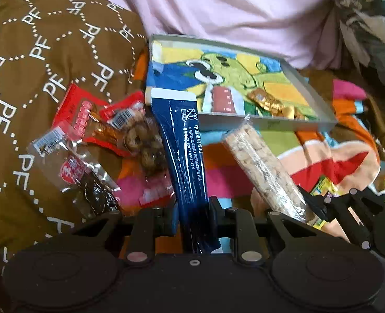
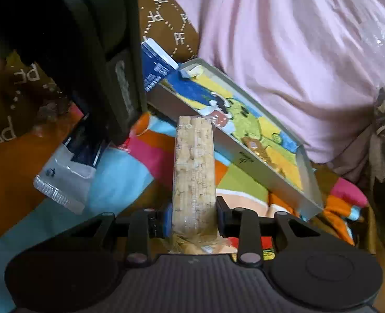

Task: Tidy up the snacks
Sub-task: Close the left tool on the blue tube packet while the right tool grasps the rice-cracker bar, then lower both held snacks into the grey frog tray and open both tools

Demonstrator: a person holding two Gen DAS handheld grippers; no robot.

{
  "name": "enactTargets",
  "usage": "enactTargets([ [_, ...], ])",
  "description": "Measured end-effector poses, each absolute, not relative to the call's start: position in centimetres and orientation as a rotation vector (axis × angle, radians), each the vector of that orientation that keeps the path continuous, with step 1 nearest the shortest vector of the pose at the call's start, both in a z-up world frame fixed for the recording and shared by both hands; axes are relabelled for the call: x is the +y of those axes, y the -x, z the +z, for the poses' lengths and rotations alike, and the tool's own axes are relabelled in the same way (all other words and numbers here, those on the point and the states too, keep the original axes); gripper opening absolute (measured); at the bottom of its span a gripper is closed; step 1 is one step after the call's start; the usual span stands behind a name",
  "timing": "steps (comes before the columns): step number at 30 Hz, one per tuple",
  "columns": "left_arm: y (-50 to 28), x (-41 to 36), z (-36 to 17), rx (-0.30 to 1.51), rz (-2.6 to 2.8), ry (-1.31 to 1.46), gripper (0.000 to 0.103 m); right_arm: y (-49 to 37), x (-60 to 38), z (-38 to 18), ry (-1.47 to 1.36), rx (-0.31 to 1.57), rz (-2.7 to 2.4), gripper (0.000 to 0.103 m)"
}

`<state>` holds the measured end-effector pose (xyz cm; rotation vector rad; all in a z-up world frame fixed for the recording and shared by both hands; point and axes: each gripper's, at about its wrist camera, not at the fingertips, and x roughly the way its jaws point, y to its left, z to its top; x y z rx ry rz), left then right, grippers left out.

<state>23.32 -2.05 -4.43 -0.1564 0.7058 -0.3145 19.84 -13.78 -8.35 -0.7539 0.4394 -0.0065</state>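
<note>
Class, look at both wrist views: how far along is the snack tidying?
Done: one gold-wrapped snack lies in the shallow grey tray. In hand: the left gripper grips a dark blue packet; the right gripper grips a clear sleeve of pale crackers. Left: red and clear packets still lie on the bedding.

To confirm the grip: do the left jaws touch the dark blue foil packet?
Touching. The left wrist view shows the dark blue foil packet pinched between both jaws.

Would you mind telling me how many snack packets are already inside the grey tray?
1: a gold-wrapped snack lies near the right end of the grey tray. Nothing else shows inside it, though the near wall could hide something.
</note>
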Motion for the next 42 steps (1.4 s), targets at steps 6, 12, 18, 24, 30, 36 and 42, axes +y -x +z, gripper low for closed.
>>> enactTargets([
  [6, -23.4, -1.7, -2.8, 0.638, -0.287, 0.181, 0.024, -19.8, -13.9, -7.3, 0.777, 0.35, -0.049, 0.036],
  [12, -25.2, -1.8, 0.2, 0.563, -0.273, 0.199, 0.024, -20.4, -14.7, -5.4, 0.699, 0.27, -0.087, 0.036],
  [18, -28.8, -2.3, 3.2, 0.485, -0.269, 0.246, 0.024, -23.1, -16.1, -3.7, 0.62, 0.178, -0.118, 0.036],
  [24, -33.7, -3.3, 4.3, 0.493, -0.277, 0.285, 0.024, -27.4, -17.5, -2.1, 0.517, 0.141, -0.136, 0.036],
  [30, -37.8, -4.7, 3.1, 0.572, -0.262, 0.285, 0.024, -30.8, -19.0, -2.1, 0.417, 0.148, -0.131, 0.036],
  [36, -40.0, -5.2, 1.5, 0.627, -0.232, 0.288, 0.024, -33.1, -19.4, -2.6, 0.353, 0.206, -0.111, 0.036],
  [42, -41.0, -5.7, 0.5, 0.65, -0.204, 0.254, 0.025, -34.1, -19.7, -3.2, 0.301, 0.25, -0.106, 0.037],
])
